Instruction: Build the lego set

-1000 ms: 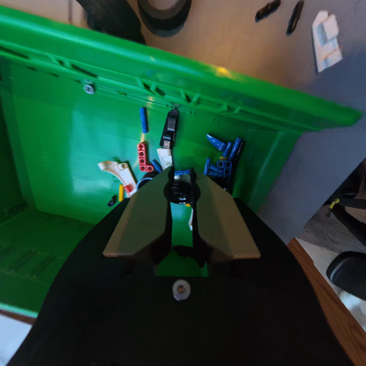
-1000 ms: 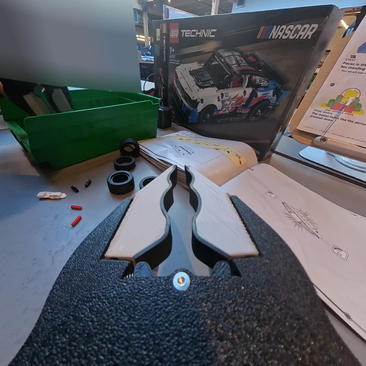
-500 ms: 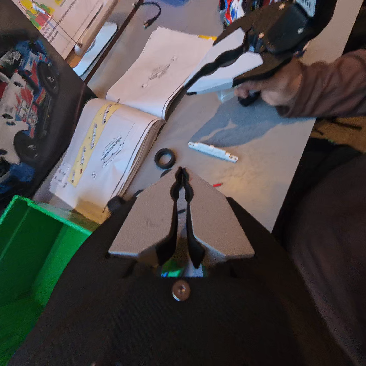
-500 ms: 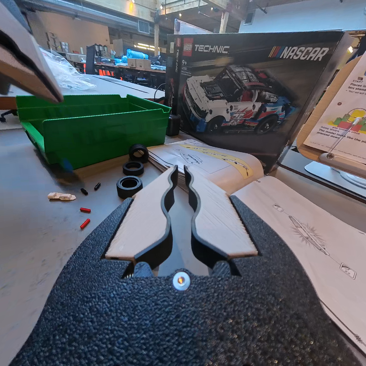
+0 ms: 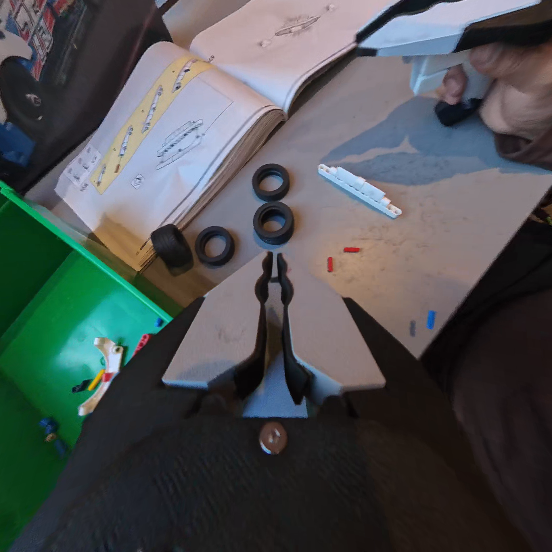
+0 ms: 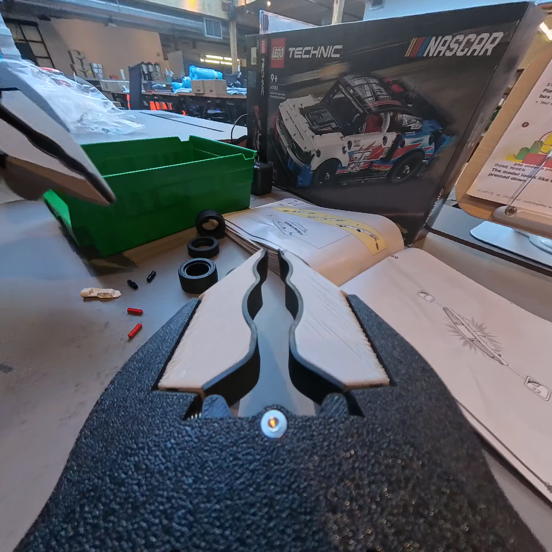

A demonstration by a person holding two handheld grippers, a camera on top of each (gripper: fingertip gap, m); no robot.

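My left gripper [image 5: 273, 254] hovers over the grey table [image 5: 388, 268], almost shut with only a narrow slit, nothing held; it also shows in the right wrist view [image 6: 106, 197]. Just ahead of its tips lie several black tyres [image 5: 273, 224], one upright against the open instruction book [image 5: 167, 143]. A white beam [image 5: 358, 191] and two red pins [image 5: 351, 249] lie to the right. My right gripper [image 6: 272, 254] is shut and empty, low above the book's edge; the left wrist view shows it in a hand at the top right [image 5: 363, 40].
A green bin [image 5: 74, 298] with loose pieces stands at the left, also in the right wrist view [image 6: 167, 194]. The set's box [image 6: 373, 119] stands behind the book [image 6: 313, 236]. Two black pins [image 6: 132, 283], a blue pin [image 5: 431, 319] and a grey one lie on the table. The blue pin [image 5: 431, 319] is about 15 cm from my left fingertips and 25 cm from my right.
My left gripper swung out of the green bin to above the tyres on the table. The black round piece between its fingers is gone and the fingers have closed. The right gripper barely moved.
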